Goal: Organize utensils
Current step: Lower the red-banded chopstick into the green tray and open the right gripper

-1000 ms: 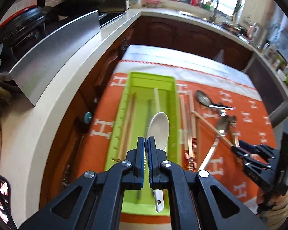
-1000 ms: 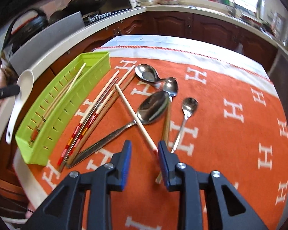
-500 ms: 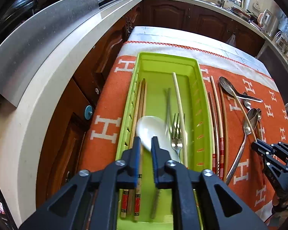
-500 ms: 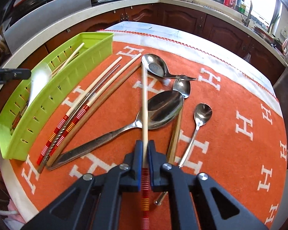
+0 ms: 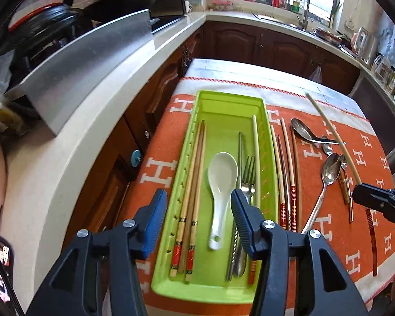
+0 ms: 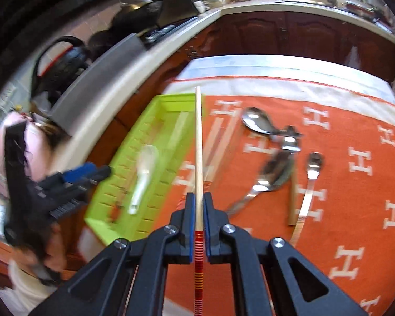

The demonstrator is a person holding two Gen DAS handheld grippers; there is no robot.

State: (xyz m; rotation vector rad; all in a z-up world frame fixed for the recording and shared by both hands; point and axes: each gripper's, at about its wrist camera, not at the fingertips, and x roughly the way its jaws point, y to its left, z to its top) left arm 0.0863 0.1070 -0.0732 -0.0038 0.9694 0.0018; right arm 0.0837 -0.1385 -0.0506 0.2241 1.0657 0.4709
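Note:
A lime green utensil tray lies on the orange cloth. In it rest a white ceramic spoon, a fork, brown chopsticks and one pale chopstick. My left gripper hovers over the tray's near end with its jaws opening; the spoon lies loose below, and no pad touches it. My right gripper is shut on a pale chopstick with a red-striped end, lifted off the cloth and pointing away. Right of the tray lie more chopsticks and several metal spoons.
A white counter with a steel panel and dark pots runs along the left. Brown cabinets and a sink line the back. The tray and the left gripper appear blurred in the right wrist view. A sleeve shows at far left.
My left gripper lowered the white spoon into the tray and opened off it. My right gripper closed on a chopstick and lifted it clear of the cloth.

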